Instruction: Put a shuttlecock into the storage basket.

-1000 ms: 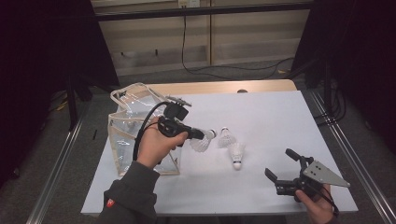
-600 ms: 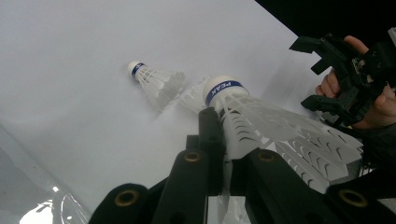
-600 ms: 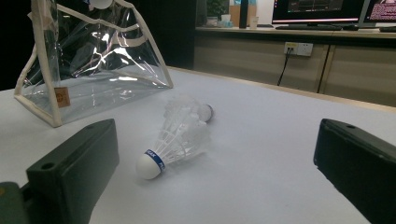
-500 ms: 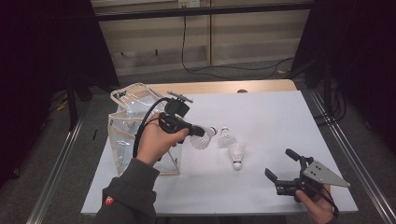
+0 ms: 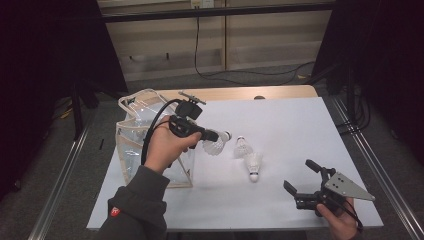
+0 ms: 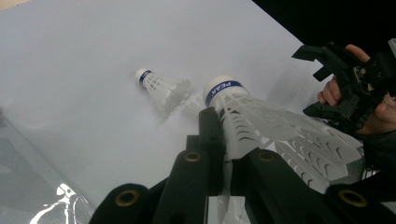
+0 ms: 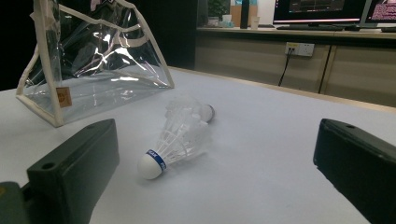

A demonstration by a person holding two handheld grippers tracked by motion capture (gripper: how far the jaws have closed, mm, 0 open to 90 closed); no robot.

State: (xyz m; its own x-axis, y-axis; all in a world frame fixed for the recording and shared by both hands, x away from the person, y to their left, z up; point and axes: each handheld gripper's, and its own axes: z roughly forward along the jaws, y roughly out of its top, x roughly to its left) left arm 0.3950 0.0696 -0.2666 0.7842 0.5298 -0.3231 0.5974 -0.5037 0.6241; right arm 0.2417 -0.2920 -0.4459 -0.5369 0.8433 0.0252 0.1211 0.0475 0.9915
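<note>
My left gripper (image 5: 212, 136) is clamped on a shuttlecock (image 5: 216, 145), held above the white desk (image 5: 300, 130) just right of the clear bag (image 5: 137, 150). In the left gripper view the jaws pinch the white skirt near its narrow end, and the shuttlecock (image 6: 261, 121) runs along them: its cork, with a blue band, points away from my hand and out past the jaw tips, while the wide skirt flares back toward the gripper body. In the high view the long axis lies roughly level, cork toward the right.

Two more shuttlecocks lie on the desk near the middle. The near one (image 5: 254, 164) lies on its side, cork toward my edge of the desk; the far one (image 5: 242, 146) sits just beyond it, close to the held one. I cannot tell whether the two touch.

My right gripper (image 5: 303, 176) rests low at the desk's near right corner, its jaws spread wide with nothing between them, facing the near shuttlecock (image 7: 175, 140).
</note>
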